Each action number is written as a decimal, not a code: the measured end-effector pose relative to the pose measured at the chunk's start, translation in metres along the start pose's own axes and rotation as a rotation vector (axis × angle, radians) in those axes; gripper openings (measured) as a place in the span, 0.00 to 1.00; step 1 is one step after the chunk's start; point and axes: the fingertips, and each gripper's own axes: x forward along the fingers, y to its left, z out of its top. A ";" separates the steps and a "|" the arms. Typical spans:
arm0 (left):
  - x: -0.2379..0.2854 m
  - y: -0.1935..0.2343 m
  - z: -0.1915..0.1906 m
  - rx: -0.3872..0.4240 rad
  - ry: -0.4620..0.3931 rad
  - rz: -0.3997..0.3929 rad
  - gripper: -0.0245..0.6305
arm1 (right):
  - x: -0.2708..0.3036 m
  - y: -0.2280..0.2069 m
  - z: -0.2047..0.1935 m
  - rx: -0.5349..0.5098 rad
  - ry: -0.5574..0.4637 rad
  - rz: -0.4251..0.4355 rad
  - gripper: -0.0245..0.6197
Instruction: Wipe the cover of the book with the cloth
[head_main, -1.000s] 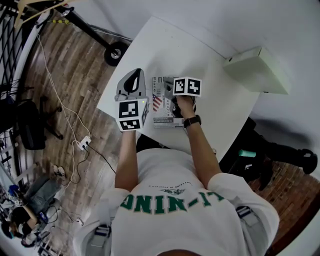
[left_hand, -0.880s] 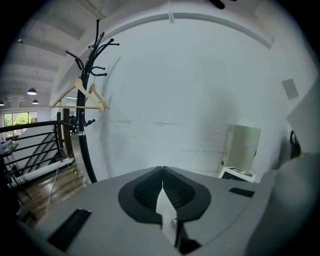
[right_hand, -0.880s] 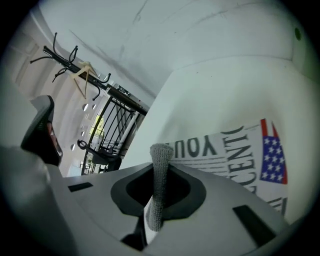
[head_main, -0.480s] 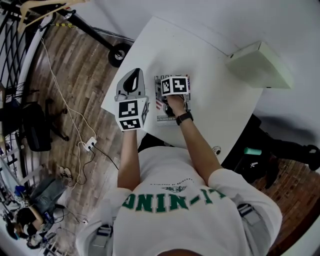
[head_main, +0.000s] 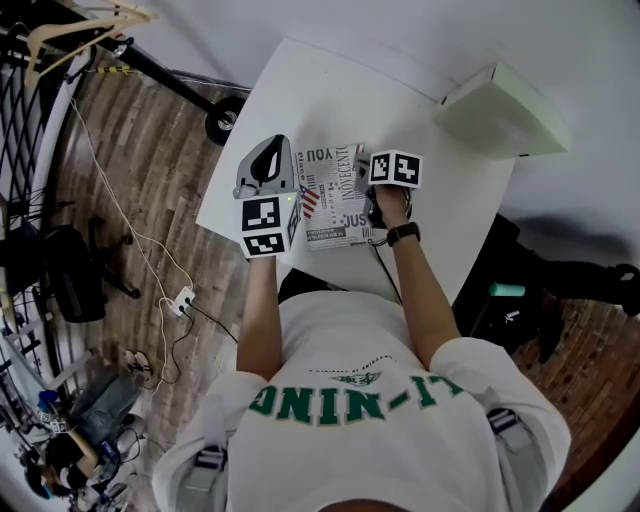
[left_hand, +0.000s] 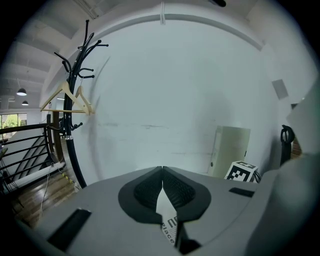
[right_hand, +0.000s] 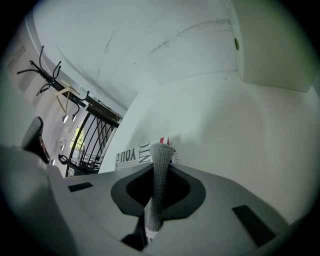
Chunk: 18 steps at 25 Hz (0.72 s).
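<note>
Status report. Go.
Left claw shut, at book's left edge. Right claw shut on grey cloth, at book's right edge. Nothing blocking.

The cloth (right_hand: 158, 185) is grey, rough-knit fabric. The book (head_main: 335, 195) has a smooth printed paper cover. The left gripper (left_hand: 162, 169) is matt grey plastic with black, finely ribbed pads (left_hand: 146, 192). The table (head_main: 320, 90) is smooth matt white. The floor (head_main: 130, 150), on the left, is wood planks.

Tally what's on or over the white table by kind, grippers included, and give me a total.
grippers: 2 (left gripper, right gripper)
book: 1
cloth: 1
pale box: 1
total: 5
</note>
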 end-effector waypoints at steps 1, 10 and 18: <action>-0.001 -0.001 0.001 0.000 -0.001 0.001 0.06 | -0.001 -0.001 0.000 -0.002 -0.003 -0.006 0.09; -0.023 0.016 0.000 -0.026 -0.038 0.039 0.06 | 0.017 0.091 -0.021 -0.056 0.030 0.186 0.09; -0.039 0.033 0.001 -0.032 -0.051 0.076 0.06 | 0.059 0.137 -0.072 -0.198 0.155 0.197 0.09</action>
